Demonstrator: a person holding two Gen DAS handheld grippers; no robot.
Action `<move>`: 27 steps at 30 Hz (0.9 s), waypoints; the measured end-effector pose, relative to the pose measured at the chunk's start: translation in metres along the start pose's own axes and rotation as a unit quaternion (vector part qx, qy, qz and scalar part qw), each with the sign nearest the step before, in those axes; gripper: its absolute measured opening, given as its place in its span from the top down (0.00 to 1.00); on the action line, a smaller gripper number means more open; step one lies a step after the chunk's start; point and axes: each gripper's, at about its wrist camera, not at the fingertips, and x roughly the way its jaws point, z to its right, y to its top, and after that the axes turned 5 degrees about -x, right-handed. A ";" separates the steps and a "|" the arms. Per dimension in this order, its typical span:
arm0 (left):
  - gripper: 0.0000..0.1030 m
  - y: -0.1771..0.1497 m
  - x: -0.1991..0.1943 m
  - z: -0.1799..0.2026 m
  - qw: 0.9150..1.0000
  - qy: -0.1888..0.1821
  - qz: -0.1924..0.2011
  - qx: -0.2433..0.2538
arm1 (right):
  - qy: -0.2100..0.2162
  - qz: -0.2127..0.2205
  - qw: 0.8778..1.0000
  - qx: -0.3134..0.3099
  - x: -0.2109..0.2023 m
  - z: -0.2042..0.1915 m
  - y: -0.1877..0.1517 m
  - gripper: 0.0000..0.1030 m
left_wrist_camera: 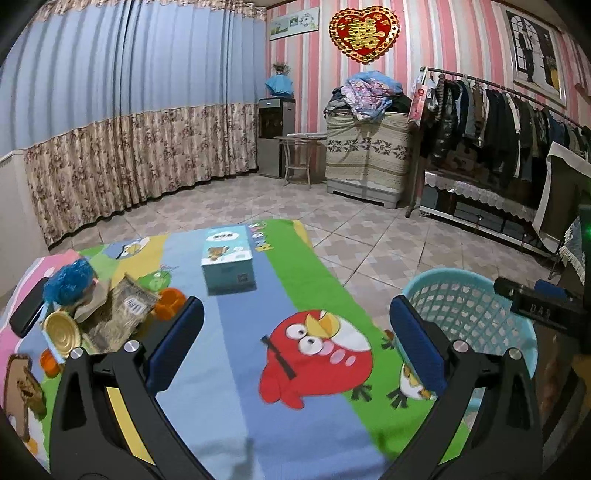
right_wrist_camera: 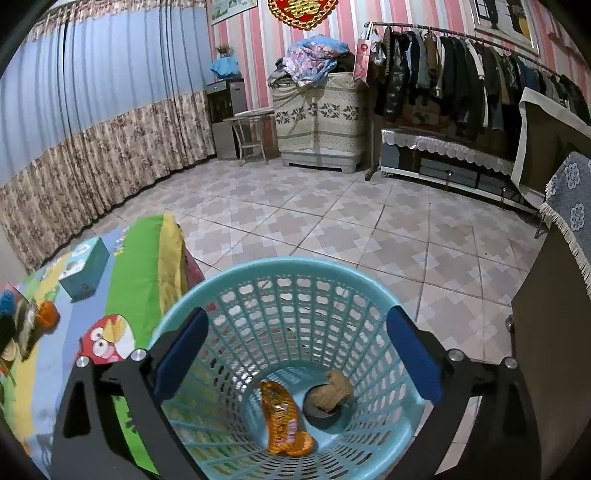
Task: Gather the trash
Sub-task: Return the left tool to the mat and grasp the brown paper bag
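The remaining trash pile (left_wrist_camera: 96, 314) lies on the worktop (left_wrist_camera: 236, 369) just left of the left claw (left_wrist_camera: 295, 347), which stands apart and empty and nearer than the right claw (right_wrist_camera: 297, 354), apart and empty over the basket (right_wrist_camera: 369, 280)

You face a pink-striped wall (left_wrist_camera: 443, 48) bearing a red heart ornament (left_wrist_camera: 364, 31), with blue floral-hemmed curtains (left_wrist_camera: 122, 110) to your left. On the tiled floor (right_wrist_camera: 332, 221) stand a clothes rack (left_wrist_camera: 498, 107), a cloth-draped cabinet (left_wrist_camera: 367, 155) and a small round table (left_wrist_camera: 301, 155).
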 end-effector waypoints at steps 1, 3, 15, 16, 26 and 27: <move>0.05 -0.002 -0.003 -0.004 1.000 0.003 -0.001 0.000 | 0.000 0.002 1.000 0.000 -0.002 -0.003 0.000 0.07; 0.05 -0.003 -0.010 -0.012 1.000 0.010 -0.002 0.001 | 0.003 0.005 1.000 -0.004 -0.005 -0.010 0.001 0.07; 0.05 -0.029 -0.058 -0.124 0.995 0.091 -0.011 -0.033 | 0.034 0.027 0.998 -0.044 -0.028 -0.073 -0.016 0.06; 0.05 -0.031 -0.060 -0.135 0.994 0.099 -0.013 -0.039 | 0.036 0.029 0.998 -0.046 -0.030 -0.078 -0.017 0.06; 0.06 -0.054 -0.069 -0.248 0.980 0.171 -0.052 -0.085 | 0.050 0.016 0.994 -0.100 -0.032 -0.132 -0.034 0.04; 0.06 -0.056 -0.068 -0.257 0.979 0.174 -0.057 -0.089 | 0.048 0.017 0.993 -0.106 -0.033 -0.136 -0.036 0.04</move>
